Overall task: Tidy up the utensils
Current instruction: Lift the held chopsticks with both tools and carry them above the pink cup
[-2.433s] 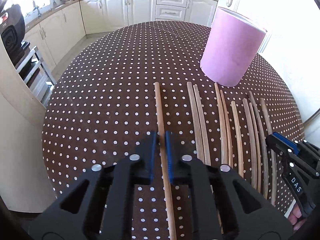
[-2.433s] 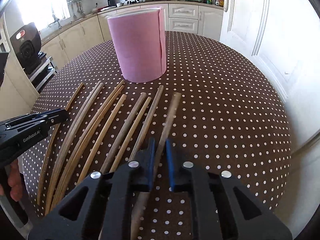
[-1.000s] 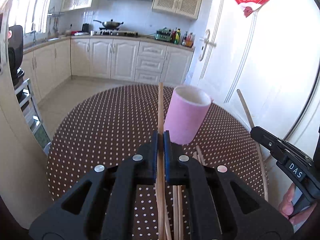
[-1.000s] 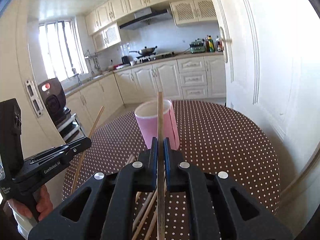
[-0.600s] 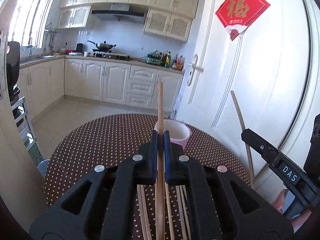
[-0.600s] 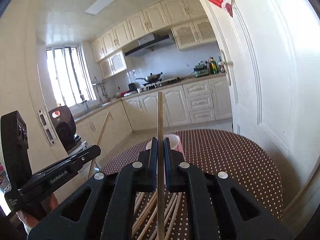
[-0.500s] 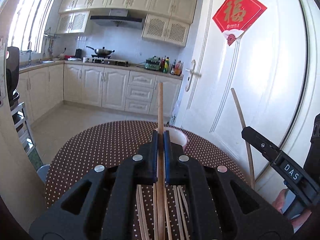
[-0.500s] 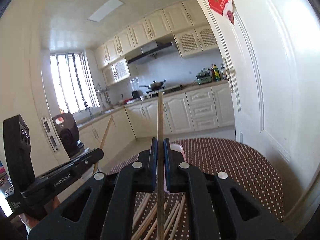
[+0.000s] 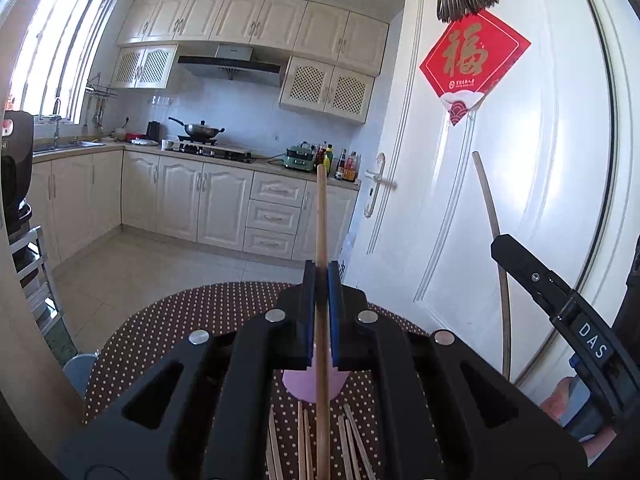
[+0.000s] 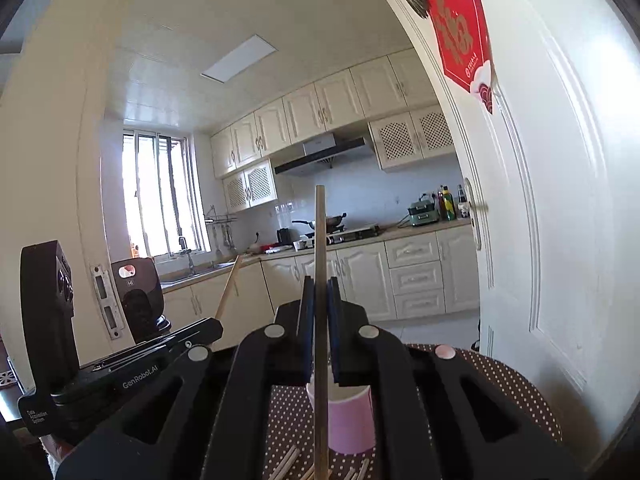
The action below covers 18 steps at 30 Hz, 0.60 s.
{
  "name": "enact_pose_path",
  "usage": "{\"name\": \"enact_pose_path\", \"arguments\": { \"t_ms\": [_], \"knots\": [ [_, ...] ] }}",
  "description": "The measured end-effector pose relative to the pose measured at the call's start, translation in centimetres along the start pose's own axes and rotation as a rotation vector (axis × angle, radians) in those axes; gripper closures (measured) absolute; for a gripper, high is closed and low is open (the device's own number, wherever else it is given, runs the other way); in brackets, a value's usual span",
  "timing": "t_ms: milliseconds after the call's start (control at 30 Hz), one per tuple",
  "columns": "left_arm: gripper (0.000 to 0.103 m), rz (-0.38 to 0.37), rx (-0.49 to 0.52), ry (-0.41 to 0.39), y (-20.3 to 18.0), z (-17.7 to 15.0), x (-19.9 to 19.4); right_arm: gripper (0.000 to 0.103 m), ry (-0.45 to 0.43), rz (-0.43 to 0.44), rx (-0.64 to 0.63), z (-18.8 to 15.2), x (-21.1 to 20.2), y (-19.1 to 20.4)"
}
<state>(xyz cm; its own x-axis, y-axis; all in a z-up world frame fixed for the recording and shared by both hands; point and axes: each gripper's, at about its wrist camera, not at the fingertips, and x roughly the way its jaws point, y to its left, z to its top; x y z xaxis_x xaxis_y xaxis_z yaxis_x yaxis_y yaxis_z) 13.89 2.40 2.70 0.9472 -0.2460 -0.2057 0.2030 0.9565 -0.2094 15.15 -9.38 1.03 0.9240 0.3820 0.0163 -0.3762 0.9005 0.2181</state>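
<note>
My left gripper [image 9: 319, 276] is shut on a light wooden chopstick [image 9: 321, 216] and holds it upright, high above the table. My right gripper [image 10: 319, 292] is shut on a darker chopstick [image 10: 319, 232], also upright. The pink cylindrical holder [image 10: 352, 424] stands on the table below both grippers; in the left wrist view [image 9: 304, 384] it is mostly hidden behind the fingers. Several more chopsticks [image 9: 348, 444] lie on the table in front of the holder. Each gripper shows in the other's view: the right one [image 9: 500, 244], the left one [image 10: 216, 326].
The round table has a brown cloth with white dots [image 9: 192, 320]. A white door [image 9: 520, 200] with a red decoration stands close on the right. Kitchen cabinets [image 9: 224, 204] run along the far wall. A black appliance [image 10: 136, 296] stands at the left.
Both grippers have lifted their chopsticks off the table and tilted upward. The holder has dropped lower in both views and is partly hidden behind the fingers.
</note>
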Motion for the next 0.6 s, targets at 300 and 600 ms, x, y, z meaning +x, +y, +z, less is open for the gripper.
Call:
{"name": "enact_pose_path", "arguments": {
  "t_ms": [300,600],
  "knots": [
    [0.097,-0.011,0.034,-0.090,-1.2,2.6,1.7,0.098,-0.060,0.018,0.028,1.4,2.8,-0.9],
    [0.097,0.000,0.069,-0.176,-2.2,4.3,3.8,0.098,-0.135,0.040,0.056,2.7,5.5,-2.0]
  ]
}}
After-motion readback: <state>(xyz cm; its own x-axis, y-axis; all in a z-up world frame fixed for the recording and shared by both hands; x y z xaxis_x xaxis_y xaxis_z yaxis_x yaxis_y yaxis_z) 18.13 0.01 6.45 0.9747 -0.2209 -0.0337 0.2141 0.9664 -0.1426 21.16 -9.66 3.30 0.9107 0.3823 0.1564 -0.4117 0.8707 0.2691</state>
